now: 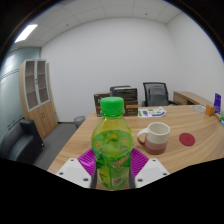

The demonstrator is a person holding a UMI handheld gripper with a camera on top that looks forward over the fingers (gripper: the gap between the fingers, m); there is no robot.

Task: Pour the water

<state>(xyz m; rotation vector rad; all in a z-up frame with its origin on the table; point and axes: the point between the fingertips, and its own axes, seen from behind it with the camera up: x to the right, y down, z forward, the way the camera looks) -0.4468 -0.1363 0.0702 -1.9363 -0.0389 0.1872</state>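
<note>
Gripping apparently, tongs [112, 166] clasp ribbed plastic bottle [112, 143].

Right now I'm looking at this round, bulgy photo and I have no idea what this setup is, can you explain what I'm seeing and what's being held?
This is one picture, taken by a wide-angle camera that rides on a handheld gripper and looks forward along its two fingers. A person carries the tool; there is no robot arm. The white fingers with purple pads show at the bottom, and they are shut on a green bottle with a green cap, held upright. Just beyond it, on a wooden table, stands a white mug, and past that lies a red coaster. Office chairs and a cabinet stand behind.
</note>
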